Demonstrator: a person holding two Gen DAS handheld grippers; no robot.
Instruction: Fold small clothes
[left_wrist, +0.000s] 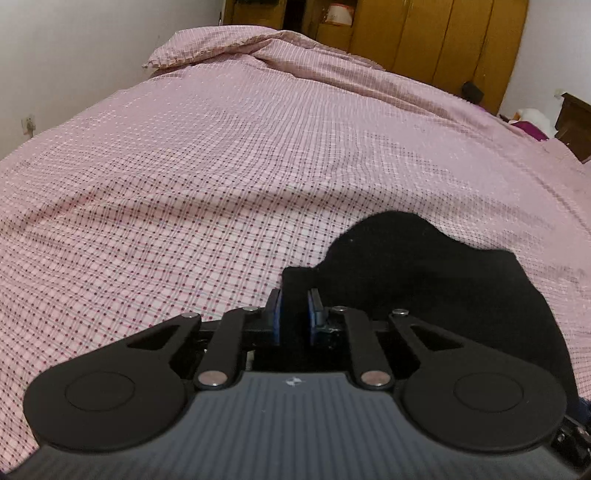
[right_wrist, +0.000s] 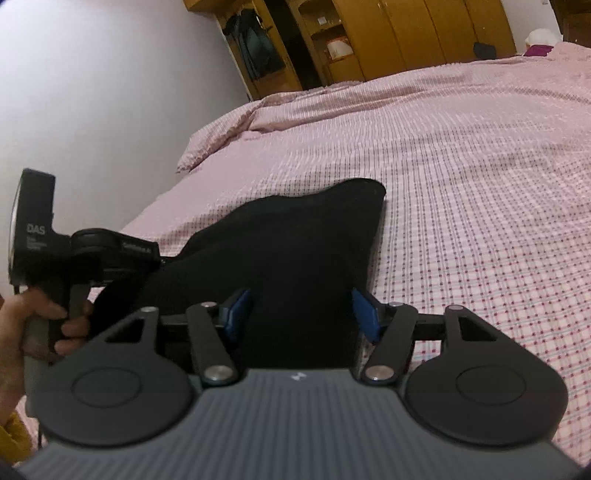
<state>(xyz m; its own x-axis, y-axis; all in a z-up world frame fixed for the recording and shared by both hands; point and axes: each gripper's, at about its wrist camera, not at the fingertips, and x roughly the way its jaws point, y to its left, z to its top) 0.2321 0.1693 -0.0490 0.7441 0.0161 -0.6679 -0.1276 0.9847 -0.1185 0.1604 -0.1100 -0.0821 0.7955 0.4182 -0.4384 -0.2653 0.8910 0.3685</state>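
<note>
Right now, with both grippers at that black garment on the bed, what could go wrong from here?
1. The left gripper has pinched only a corner of the black garment; thin cloth may slip out when lifted.
2. The right gripper stands open with cloth bunched between its pads, so closing could catch several layers.
3. Either gripper might also snag the checked bedsheet underneath and drag it up.

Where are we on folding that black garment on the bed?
Done: the black garment is laid on the pink checked bedspread, no finished fold visible. In hand: left gripper has pinched its near corner; right gripper is open astride the cloth, not gripping. Left: grip, fold over, flatten.
</note>
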